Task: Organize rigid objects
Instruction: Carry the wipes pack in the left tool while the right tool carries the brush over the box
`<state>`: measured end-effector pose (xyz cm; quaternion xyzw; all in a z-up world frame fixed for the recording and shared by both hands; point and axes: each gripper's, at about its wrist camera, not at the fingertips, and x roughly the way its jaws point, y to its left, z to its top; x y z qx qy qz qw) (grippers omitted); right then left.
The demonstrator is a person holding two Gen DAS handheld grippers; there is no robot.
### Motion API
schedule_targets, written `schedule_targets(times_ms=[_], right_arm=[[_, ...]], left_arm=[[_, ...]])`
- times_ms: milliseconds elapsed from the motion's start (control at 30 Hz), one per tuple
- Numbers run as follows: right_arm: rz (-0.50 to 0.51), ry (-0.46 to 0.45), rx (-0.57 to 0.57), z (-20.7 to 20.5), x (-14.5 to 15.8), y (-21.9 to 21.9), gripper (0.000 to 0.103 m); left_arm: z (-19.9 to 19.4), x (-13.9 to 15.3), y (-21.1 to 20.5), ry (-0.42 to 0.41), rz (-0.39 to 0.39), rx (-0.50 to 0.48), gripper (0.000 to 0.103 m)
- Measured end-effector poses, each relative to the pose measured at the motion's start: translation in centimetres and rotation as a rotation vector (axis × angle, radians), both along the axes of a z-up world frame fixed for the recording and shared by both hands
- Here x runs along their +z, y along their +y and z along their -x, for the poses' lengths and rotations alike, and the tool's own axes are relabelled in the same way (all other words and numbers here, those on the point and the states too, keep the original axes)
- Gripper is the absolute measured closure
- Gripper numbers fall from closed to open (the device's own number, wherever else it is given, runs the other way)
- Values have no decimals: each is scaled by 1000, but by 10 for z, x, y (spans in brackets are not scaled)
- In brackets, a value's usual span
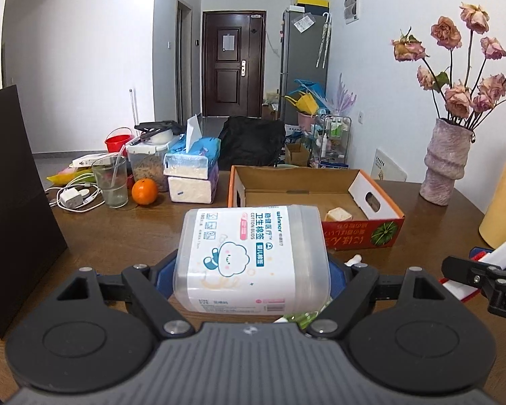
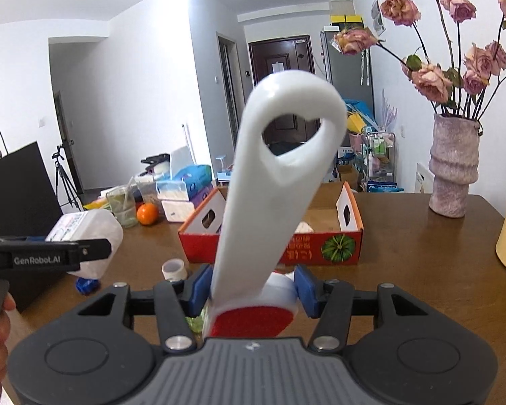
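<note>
You had both tools loaded at this moment: your left gripper (image 1: 253, 270) was clamped on the cotton-bud box (image 1: 251, 258), lying sideways between the blue pads and held above the wooden table (image 1: 118, 233), just short of the near wall of the cardboard tray (image 1: 315, 185). Your right gripper (image 2: 249, 292) was closed around the red-and-white head of the lint brush (image 2: 276, 175), its white looped handle standing up and forward, tilted slightly right, in front of the camera. The tray sat ahead of both tools, open-topped, with one small pale item already lying inside near its front wall. The step in hand looked like the carry toward the tray, with neither object placed yet. The next move probably called for lifting the box over the front wall and setting it down beside that item, clear of the brush, whose long handle would need room. A small roll of tape (image 2: 174, 269) was still on the table near the tray.
</note>
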<state>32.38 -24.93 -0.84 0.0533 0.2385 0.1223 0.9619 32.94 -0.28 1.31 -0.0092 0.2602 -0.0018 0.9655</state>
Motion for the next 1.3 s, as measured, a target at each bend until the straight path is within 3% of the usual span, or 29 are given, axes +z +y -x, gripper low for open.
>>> schedule_targets(times_ms=[600, 1300], right_arm=[[-63, 3, -54, -51, 43, 2, 50], [-87, 45, -151, -165, 64, 4, 50]], left_arm=[[-57, 22, -12, 27, -8, 39, 20], [-167, 30, -24, 72, -39, 126, 20]])
